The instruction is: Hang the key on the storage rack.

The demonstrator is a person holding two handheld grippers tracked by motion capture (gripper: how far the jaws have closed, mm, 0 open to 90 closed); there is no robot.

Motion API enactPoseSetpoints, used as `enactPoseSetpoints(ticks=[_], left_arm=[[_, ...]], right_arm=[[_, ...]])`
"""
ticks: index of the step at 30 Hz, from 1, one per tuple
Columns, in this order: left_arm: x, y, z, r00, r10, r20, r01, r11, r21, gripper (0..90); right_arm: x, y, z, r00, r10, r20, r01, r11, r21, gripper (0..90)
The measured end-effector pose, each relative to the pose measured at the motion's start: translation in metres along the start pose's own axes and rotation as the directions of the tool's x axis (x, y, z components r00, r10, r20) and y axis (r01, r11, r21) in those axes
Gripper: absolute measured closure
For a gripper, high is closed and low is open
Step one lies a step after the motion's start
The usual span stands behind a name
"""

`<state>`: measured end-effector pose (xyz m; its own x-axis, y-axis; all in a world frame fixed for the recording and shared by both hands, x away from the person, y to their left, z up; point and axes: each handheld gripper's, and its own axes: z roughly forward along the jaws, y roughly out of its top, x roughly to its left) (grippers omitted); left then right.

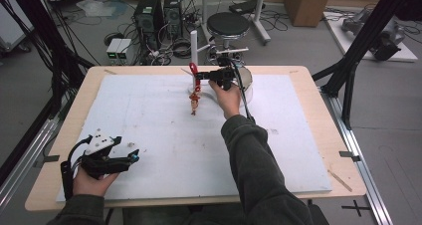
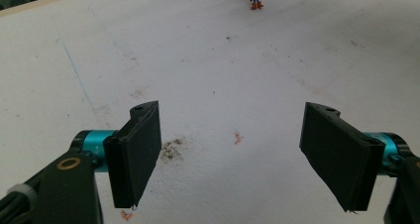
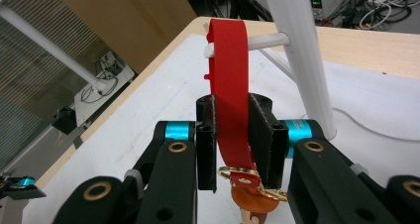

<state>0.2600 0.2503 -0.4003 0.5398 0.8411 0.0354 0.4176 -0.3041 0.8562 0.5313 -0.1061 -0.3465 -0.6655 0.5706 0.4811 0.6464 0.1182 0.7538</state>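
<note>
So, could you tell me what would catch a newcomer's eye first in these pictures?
The red strap stands out: it loops over a peg of the white stand at the table's far edge, and the right gripper is shut on it. A small figure dangles from the strap's lower end. The left gripper rests open near the table's front left corner.

A wooden table [image 1: 318, 135] carries a stained white mat [image 1: 164, 135] and a white stand [image 1: 194, 48].
</note>
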Motion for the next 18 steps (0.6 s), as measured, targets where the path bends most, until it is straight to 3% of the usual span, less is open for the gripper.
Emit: enactPoseSetpoints(ticks=[18], left_arm=[[0.0000, -0.0003, 0.0003, 1.0000, -0.004, 0.001, 0.004, 1.0000, -0.001, 24.5]], right_arm=[[-0.0017, -0.0002, -0.0026, 0.9977, -0.011, 0.067, 0.010, 1.000, 0.019, 68.0]])
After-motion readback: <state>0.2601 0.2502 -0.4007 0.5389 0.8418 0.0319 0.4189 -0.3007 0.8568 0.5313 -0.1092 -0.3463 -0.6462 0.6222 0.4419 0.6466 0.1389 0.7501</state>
